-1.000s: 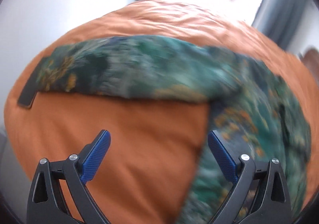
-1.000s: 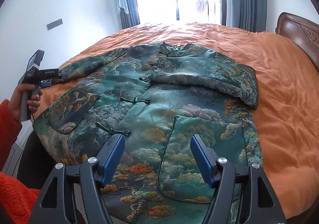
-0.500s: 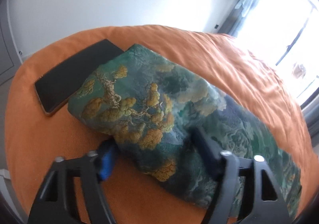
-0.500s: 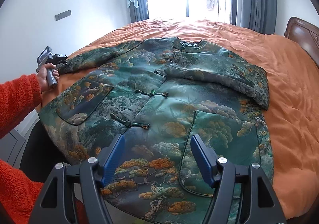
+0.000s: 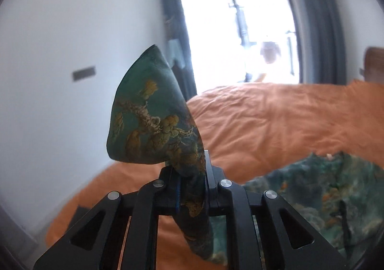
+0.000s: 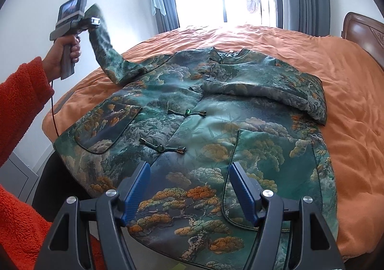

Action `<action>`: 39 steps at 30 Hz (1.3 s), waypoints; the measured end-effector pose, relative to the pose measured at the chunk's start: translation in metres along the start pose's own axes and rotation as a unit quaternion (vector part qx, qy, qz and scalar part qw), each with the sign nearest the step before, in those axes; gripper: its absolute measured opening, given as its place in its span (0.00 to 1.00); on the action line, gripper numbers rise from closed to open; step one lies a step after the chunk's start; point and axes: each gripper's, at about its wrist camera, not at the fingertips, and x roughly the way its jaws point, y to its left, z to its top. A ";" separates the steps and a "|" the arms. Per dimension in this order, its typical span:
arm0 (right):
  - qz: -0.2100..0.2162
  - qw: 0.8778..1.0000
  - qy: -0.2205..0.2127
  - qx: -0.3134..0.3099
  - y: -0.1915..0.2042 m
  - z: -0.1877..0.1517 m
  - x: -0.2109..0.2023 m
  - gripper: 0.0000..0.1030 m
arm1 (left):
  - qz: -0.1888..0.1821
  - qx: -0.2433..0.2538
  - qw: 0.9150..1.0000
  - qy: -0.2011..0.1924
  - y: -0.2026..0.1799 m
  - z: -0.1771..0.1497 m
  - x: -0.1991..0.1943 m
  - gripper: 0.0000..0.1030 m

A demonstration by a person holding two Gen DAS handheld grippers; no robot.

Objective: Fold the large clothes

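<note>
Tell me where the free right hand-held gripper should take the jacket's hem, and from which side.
Take the jacket at its near hem edge, coming in low from the foot of the bed. That edge overhangs the mattress just ahead of the open right hand-held gripper, so one finger can probably slip beneath. The left hand-held gripper already holds the sleeve.

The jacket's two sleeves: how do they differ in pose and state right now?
The left sleeve is lifted off the bed, its cuff clamped in the shut left tool; the right sleeve lies flat with no tool on it. The left sleeve extends away from the jacket; the right sleeve is folded across its chest. Both share the green and orange landscape brocade.
</note>
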 end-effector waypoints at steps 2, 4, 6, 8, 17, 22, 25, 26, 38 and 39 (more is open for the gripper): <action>-0.002 1.000 0.000 0.007 -0.005 -0.002 -0.002 0.68 | -0.037 0.054 0.998 -0.020 -0.046 0.003 -0.015 0.12; -0.005 1.000 -0.001 0.015 -0.010 -0.004 -0.005 0.68 | -0.070 0.097 0.993 -0.018 -0.087 -0.006 -0.020 0.12; -0.011 1.000 -0.002 0.020 -0.014 -0.007 -0.009 0.68 | -0.094 0.140 0.986 -0.007 -0.125 -0.025 -0.017 0.13; -0.019 1.000 -0.004 0.024 -0.020 -0.009 -0.013 0.68 | -0.113 0.174 0.978 0.013 -0.156 -0.047 -0.015 0.13; -0.040 0.998 0.002 0.055 -0.046 -0.007 -0.015 0.68 | -0.172 0.248 0.947 0.107 -0.217 -0.130 -0.038 0.60; -0.030 0.998 -0.002 0.057 -0.058 0.022 -0.012 0.68 | -0.206 0.245 0.939 0.123 -0.189 -0.148 -0.071 0.77; 0.009 0.997 0.006 0.073 -0.068 0.059 0.006 0.68 | -0.216 0.225 0.941 0.134 -0.159 -0.154 -0.093 0.80; 0.028 0.996 0.010 0.088 -0.074 0.075 0.017 0.68 | -0.216 0.215 0.942 0.138 -0.149 -0.155 -0.099 0.80; 0.117 0.950 0.115 0.267 -0.122 0.177 0.244 0.68 | -0.198 0.086 0.962 0.167 -0.067 -0.163 -0.123 0.82; 0.121 0.946 0.126 0.273 -0.120 0.175 0.254 0.68 | -0.198 0.080 0.962 0.171 -0.063 -0.162 -0.121 0.82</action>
